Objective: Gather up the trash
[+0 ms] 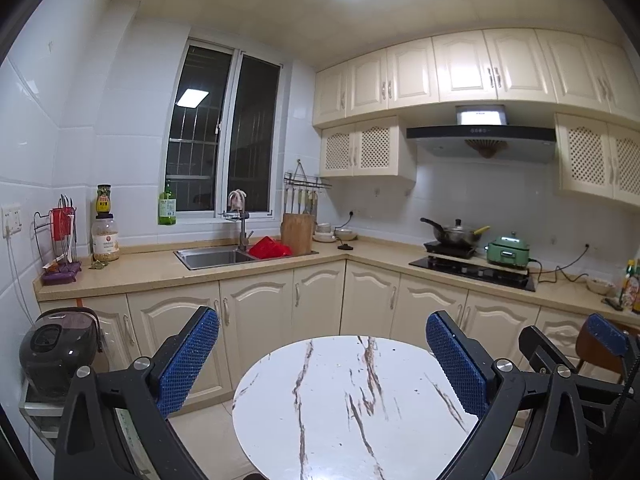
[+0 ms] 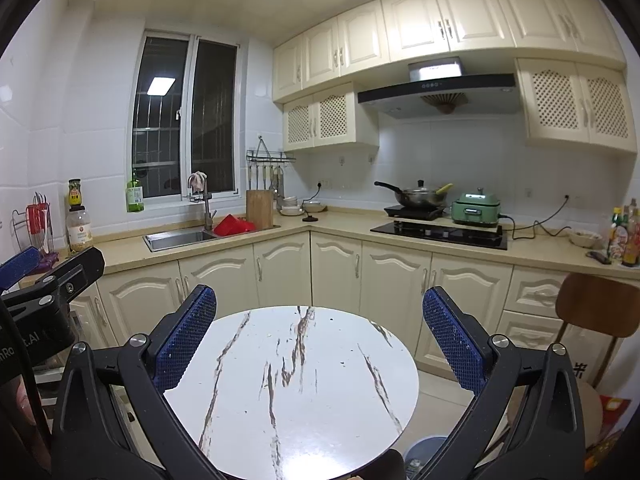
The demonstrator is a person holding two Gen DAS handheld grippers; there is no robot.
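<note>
We hold both grippers, left (image 1: 322, 354) and right (image 2: 320, 338), jaws apart and empty, above the bare marble table (image 2: 304, 400); no trash shows, so we scan before reaching.

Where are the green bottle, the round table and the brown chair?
green bottle (image 1: 167, 207), left wrist view, its label.
round table (image 2: 320, 392), right wrist view, bare marble top.
brown chair (image 2: 598, 304), right wrist view, its backrest.
</note>
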